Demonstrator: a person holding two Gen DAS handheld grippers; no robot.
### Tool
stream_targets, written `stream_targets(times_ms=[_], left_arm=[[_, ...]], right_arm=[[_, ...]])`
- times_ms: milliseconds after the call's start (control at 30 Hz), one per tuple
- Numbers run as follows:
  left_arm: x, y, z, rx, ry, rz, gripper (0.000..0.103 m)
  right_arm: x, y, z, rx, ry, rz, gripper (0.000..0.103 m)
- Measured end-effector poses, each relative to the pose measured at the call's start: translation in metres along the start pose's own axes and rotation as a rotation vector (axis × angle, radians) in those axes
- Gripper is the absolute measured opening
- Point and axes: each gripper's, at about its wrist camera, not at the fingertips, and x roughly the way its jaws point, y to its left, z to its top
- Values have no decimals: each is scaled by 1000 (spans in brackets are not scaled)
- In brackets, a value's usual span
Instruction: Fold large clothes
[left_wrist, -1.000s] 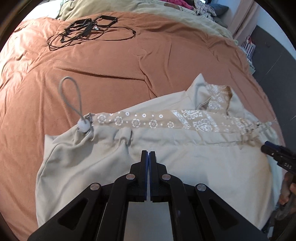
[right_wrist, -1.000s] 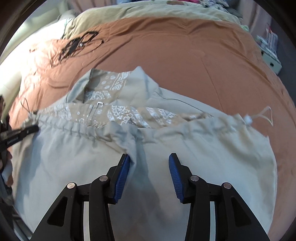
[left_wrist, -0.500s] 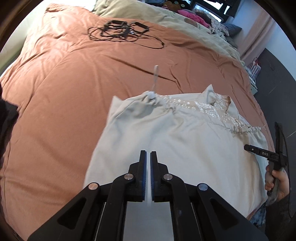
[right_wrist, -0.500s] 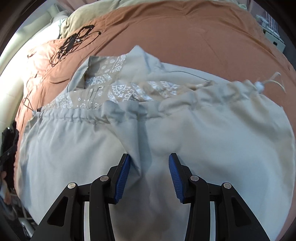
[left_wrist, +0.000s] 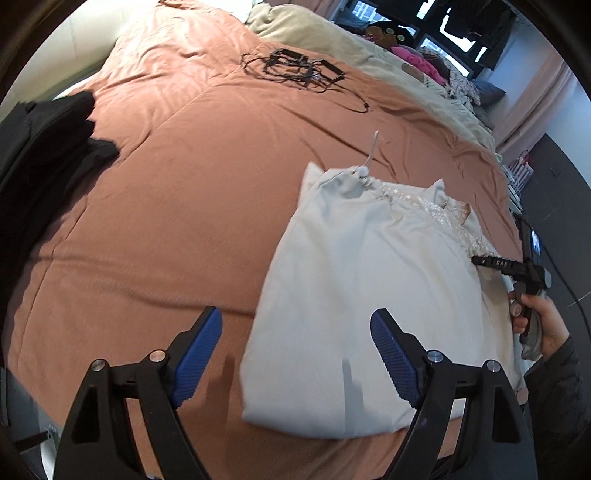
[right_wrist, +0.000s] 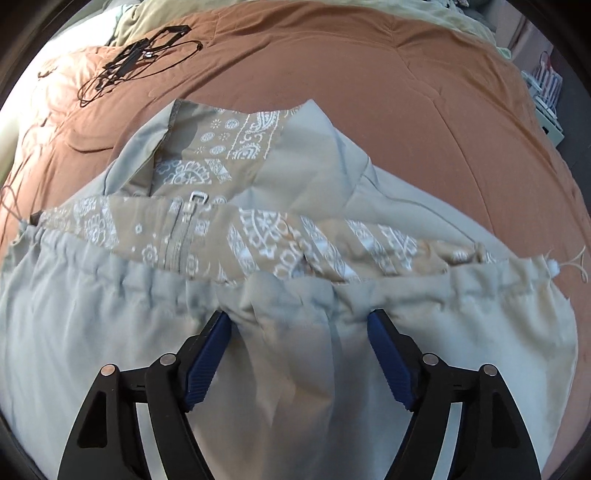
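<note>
Pale grey-beige folded jacket w/ paisley-print tan lining (left_wrist: 373, 280) lies on bed's rust-orange quilted cover (left_wrist: 177, 206), toward 3 o'clock in left wrist view. Left tool (left_wrist: 295, 349) has just been opening; blue pads wide apart, nothing pinched, above jacket's near edge & bare cover. Right tool (right_wrist: 298, 341) also just opened wider; pads straddle a bunched fold of the gathered hem (right_wrist: 280, 295), not pressing. Black tangled cable bundle (left_wrist: 295, 70) at 12 o'clock, well apart. Black garment pile (left_wrist: 40, 147) at 9 o'clock.
</note>
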Motion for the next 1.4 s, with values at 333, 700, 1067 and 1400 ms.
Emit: stream_targets(times_ms=[333, 700, 1067, 1400], left_arm=[[13, 36, -42, -143, 61, -94, 67], [39, 36, -54, -215, 99, -178, 60], [30, 29, -52, -194, 22, -195, 19], [-23, 0, -26, -156, -69, -335, 16]], right_arm=[[-78, 16, -18, -36, -148, 65, 76], [-120, 39, -82, -100, -149, 208, 47], [-128, 60, -178, -151, -87, 332, 22], [-78, 75, -199, -123, -47, 300, 16]])
